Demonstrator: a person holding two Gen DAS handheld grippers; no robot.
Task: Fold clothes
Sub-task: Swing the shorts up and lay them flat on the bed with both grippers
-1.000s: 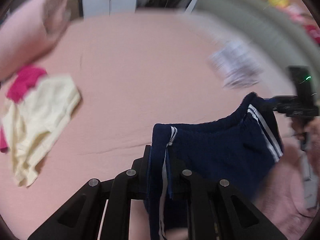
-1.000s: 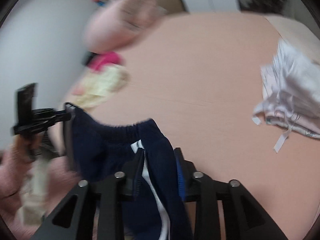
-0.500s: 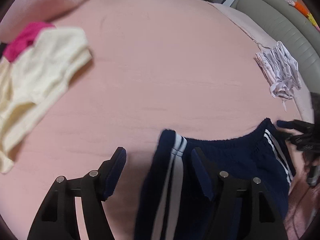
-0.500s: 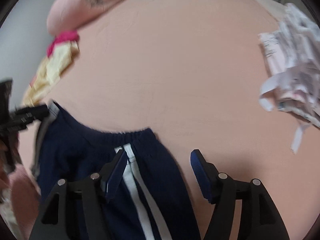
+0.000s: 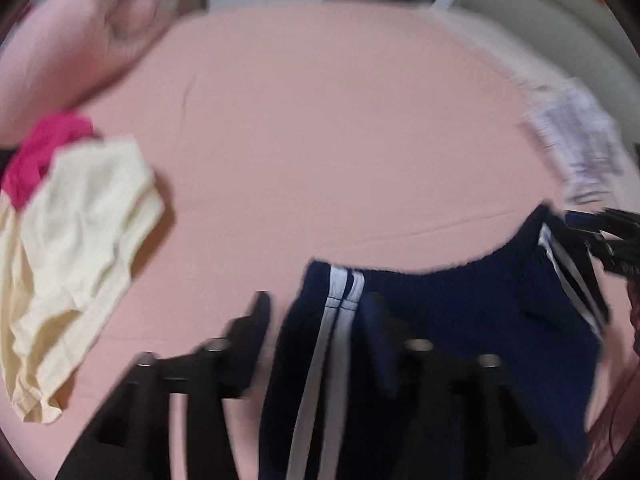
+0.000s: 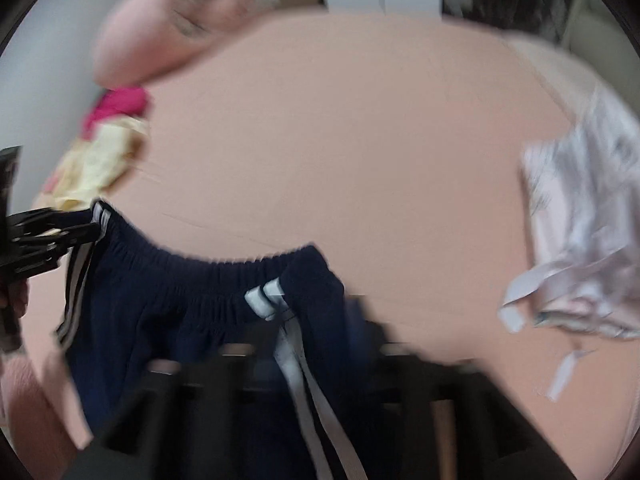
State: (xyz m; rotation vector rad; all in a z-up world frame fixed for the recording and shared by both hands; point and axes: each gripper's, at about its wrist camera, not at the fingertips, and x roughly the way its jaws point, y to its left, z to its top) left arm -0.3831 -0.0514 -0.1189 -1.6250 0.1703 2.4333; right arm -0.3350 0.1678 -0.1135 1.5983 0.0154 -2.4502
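Observation:
Navy shorts with white side stripes (image 5: pixel 460 312) lie on the pink bed, waistband toward the far side. My left gripper (image 5: pixel 316 320) is open, its fingers either side of the left striped edge. In the right wrist view the shorts (image 6: pixel 180 304) fill the lower left, and my right gripper (image 6: pixel 304 320) sits at the right striped waistband corner; blur hides how its jaws stand. The other gripper shows at each view's edge, the right one (image 5: pixel 608 240) and the left one (image 6: pixel 48 236), both at the waistband corners.
A cream garment (image 5: pixel 76 256) over a magenta one (image 5: pixel 44 152) lies at the left. A white patterned garment (image 6: pixel 588 240) lies at the right. A pink pillow (image 5: pixel 80 40) sits at the far left; a grey headboard (image 5: pixel 540 32) curves at the far right.
A second ago both grippers held the shorts lifted. Half a second ago both had opened with the shorts laid on the bed. Now both views have tilted up and are blurred by motion.

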